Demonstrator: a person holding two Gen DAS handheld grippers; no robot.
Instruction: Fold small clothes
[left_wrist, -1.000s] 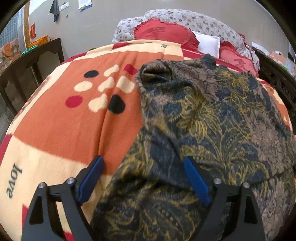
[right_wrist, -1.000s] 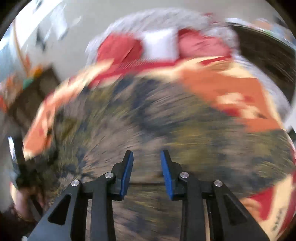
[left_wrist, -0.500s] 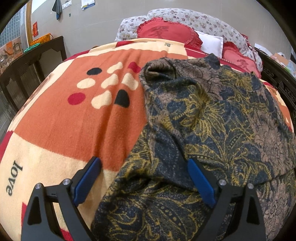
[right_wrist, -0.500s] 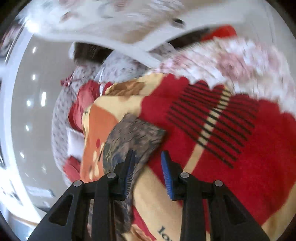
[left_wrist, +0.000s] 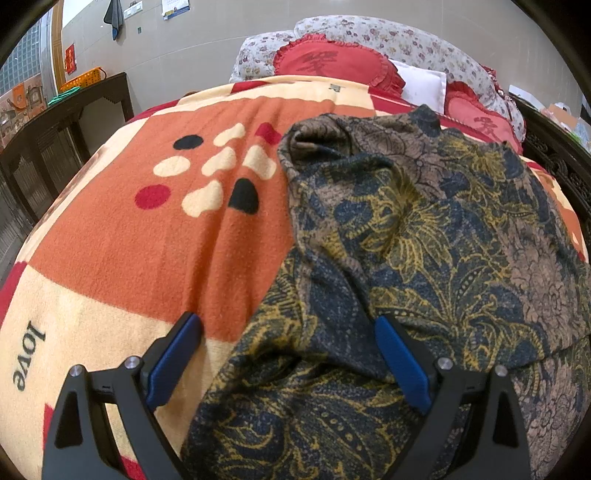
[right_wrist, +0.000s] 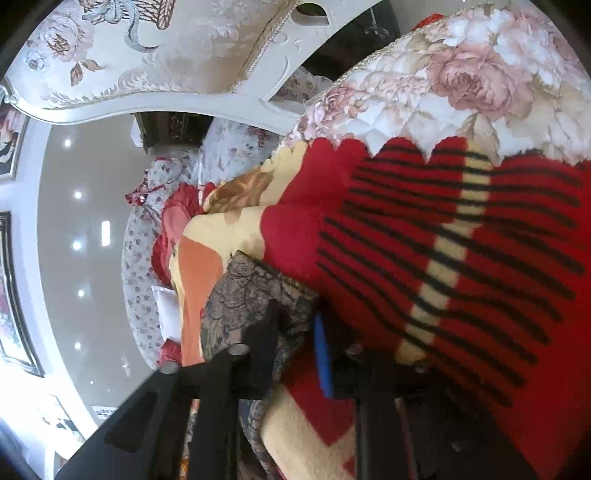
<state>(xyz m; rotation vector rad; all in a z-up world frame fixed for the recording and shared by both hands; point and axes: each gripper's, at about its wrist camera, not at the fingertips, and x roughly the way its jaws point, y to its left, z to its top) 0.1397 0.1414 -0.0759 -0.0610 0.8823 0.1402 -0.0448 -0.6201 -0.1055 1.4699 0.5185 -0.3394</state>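
Note:
A dark garment (left_wrist: 424, 236) with a brown, navy and gold floral print lies rumpled on an orange, cream and red blanket (left_wrist: 155, 229). My left gripper (left_wrist: 288, 332) is open wide, low over the garment's near left edge, with cloth between its blue pads. In the right wrist view the camera is rolled sideways. My right gripper (right_wrist: 295, 325) is at a corner of the same garment (right_wrist: 243, 291). Its fingers stand a narrow gap apart with cloth between them; whether they pinch it is unclear.
Red heart cushions (left_wrist: 332, 62) and floral pillows (left_wrist: 399, 33) lie at the head of the bed. A dark wooden bench (left_wrist: 55, 122) stands at left, dark bed rail (left_wrist: 554, 155) at right. A floral quilt (right_wrist: 461, 74) and white headboard (right_wrist: 147, 55) fill the right wrist view.
My left gripper has stayed put and open, drawing back slightly. My right gripper swung fast, rolled sideways, and came down onto the garment's corner at the blanket's red striped part.

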